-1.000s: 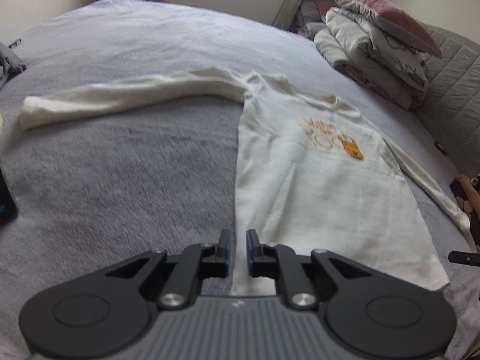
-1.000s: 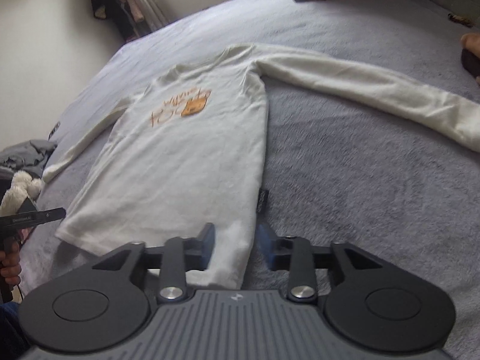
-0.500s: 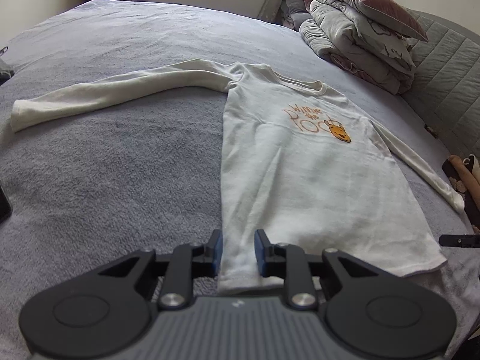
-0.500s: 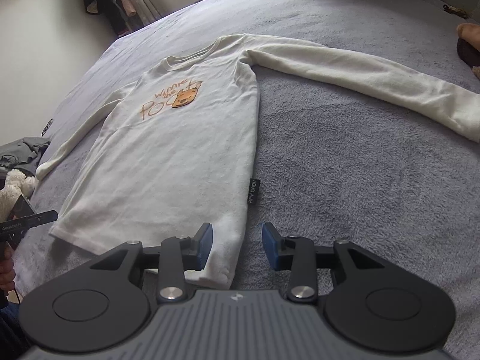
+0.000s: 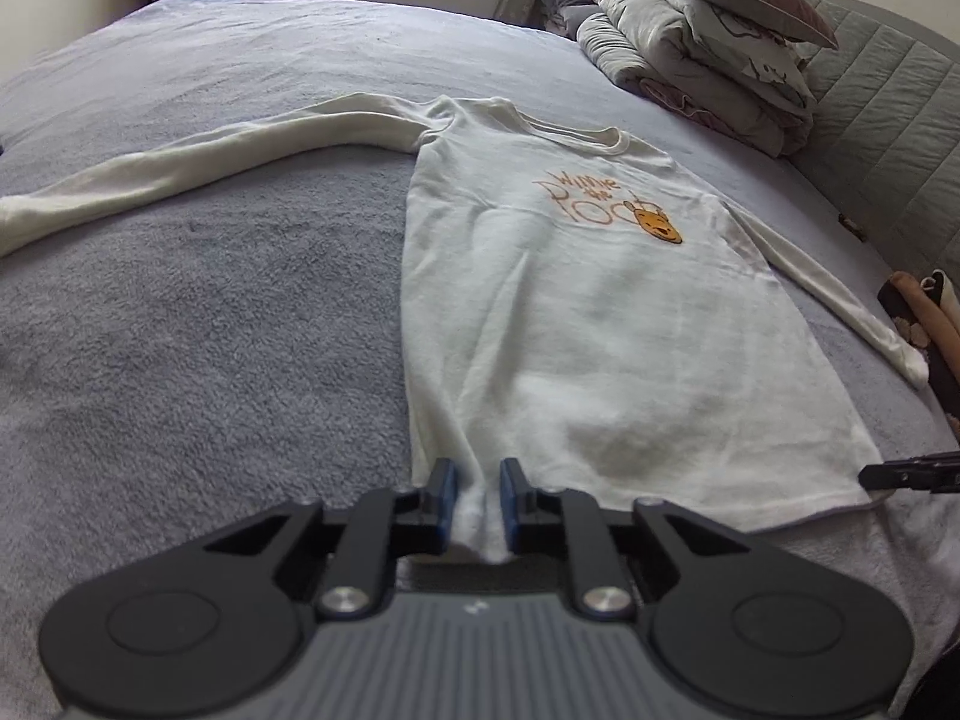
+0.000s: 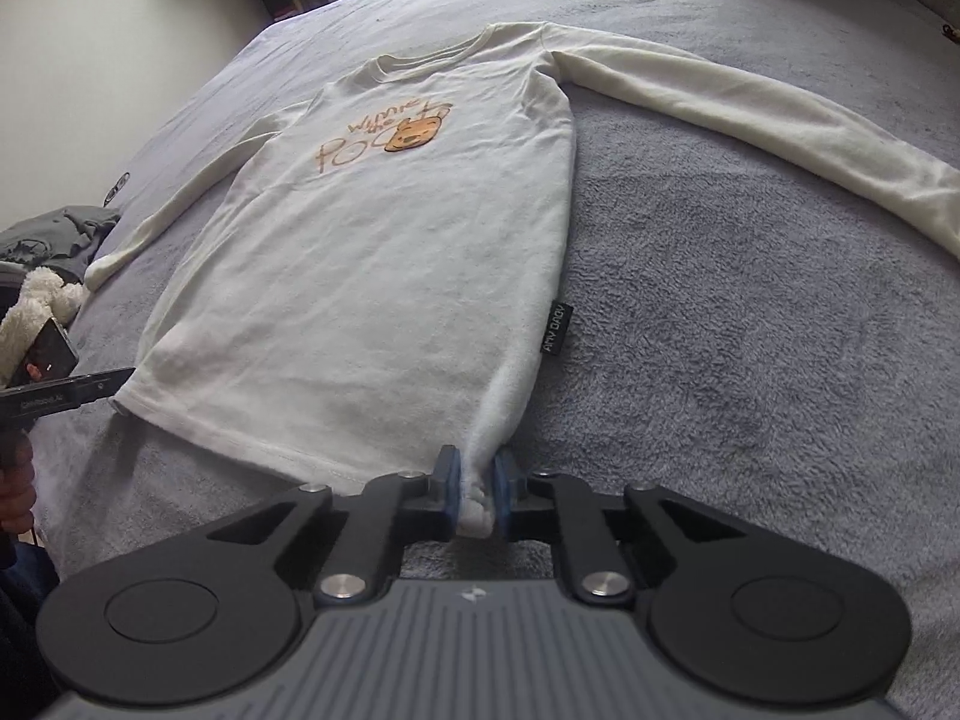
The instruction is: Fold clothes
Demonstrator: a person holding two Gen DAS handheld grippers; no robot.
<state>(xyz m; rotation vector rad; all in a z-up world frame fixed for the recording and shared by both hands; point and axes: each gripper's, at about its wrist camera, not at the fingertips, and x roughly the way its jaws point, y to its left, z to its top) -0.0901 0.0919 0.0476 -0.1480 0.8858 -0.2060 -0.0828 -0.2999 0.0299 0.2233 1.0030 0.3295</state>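
The cream long-sleeved shirt [image 5: 576,324] lies flat, print side up, on the grey blanket of the bed [image 5: 198,324], its hem toward the near edge where I stand, its collar toward the far edge, and both sleeves spread outward. It is soft, light knit that will sag and drape the moment it leaves the bed, so it has to be carried by its corners rather than its middle, and a pinch through both layers at the hem is the sensible hold. That is where I have it: my left gripper [image 5: 474,495] has its jaws closed on a bunched tuft of the hem at one bottom corner, and my right gripper [image 6: 477,489] is closing its jaws on the other bottom corner, with a thick roll of fabric pressed between the blue pads, just below the small dark side label [image 6: 555,328]. The cloth rises slightly into each pinch while the body of the shirt rests on the bed ahead of both grippers. I judge the fuzzy blanket may drag on the knit, so the hem should be lifted clear before it travels toward the collar.
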